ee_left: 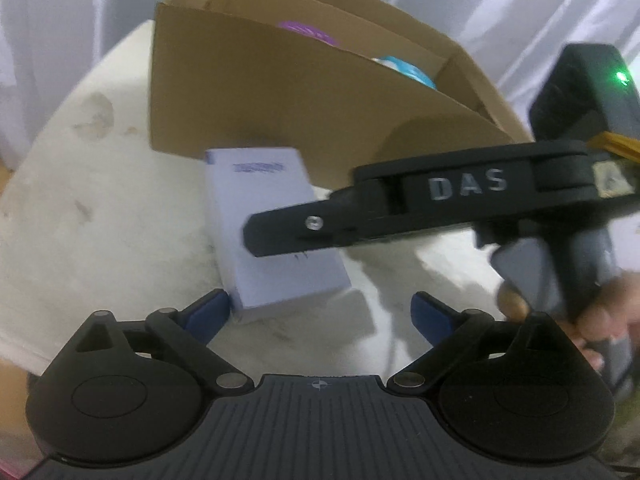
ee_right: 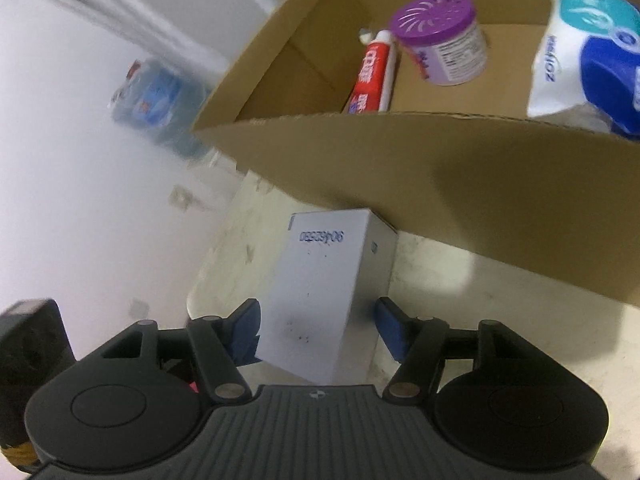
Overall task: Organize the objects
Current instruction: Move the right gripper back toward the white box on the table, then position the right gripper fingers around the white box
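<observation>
A small white box with blue print [ee_left: 272, 224] lies on the white table top [ee_left: 100, 208] just in front of an open cardboard box [ee_left: 288, 92]. My left gripper [ee_left: 320, 312] is open, its blue fingertips [ee_left: 208, 312] by the white box's near end. My right gripper [ee_right: 316, 328] is open around the white box [ee_right: 320, 292], a blue pad [ee_right: 244, 332] on each side with a gap on the right. In the left wrist view the right gripper's black body [ee_left: 460, 196] reaches in from the right over the white box.
The cardboard box [ee_right: 440, 160] holds a red toothpaste tube [ee_right: 370, 76], a purple-lidded jar [ee_right: 444, 40] and a white and blue packet [ee_right: 580, 60]. A pack of water bottles [ee_right: 156, 96] lies beyond the table edge. White curtains hang behind.
</observation>
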A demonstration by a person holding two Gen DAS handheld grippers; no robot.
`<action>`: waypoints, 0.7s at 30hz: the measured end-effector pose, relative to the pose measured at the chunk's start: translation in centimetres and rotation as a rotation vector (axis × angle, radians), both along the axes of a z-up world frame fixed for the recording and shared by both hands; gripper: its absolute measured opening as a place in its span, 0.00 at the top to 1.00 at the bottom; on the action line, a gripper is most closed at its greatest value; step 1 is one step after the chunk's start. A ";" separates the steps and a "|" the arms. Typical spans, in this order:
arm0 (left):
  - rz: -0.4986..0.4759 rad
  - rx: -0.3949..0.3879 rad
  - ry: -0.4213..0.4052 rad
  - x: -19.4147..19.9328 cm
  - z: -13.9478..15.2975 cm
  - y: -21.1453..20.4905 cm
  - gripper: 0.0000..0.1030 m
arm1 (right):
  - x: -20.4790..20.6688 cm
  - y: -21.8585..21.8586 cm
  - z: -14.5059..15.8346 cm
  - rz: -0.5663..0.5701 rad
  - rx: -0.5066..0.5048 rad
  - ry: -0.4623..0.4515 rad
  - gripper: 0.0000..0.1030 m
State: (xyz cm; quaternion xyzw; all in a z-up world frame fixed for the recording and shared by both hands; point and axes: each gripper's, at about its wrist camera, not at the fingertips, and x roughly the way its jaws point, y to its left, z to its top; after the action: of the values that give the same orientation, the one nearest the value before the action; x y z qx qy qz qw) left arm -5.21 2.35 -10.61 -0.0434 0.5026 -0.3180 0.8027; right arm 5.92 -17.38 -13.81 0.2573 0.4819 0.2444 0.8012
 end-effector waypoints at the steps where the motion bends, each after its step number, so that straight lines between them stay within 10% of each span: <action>1: -0.008 -0.009 0.009 -0.3 0.0 -0.2 0.04 | 0.0 0.1 0.2 0.023 -0.015 -0.004 0.35; 10: -0.163 -0.071 0.026 -3.6 0.2 -4.3 0.06 | -1.7 -1.8 1.9 0.083 -0.157 -0.045 0.35; 21: -0.075 -0.021 -0.103 -3.8 2.4 -1.7 0.04 | -7.0 -10.2 1.1 -0.249 0.186 0.064 0.25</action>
State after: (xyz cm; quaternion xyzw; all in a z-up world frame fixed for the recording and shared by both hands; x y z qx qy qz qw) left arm -9.00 0.64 -8.22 -0.0167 0.4587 -0.3548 0.8145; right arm -1.09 -27.61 -12.75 0.3956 0.4468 0.1785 0.7823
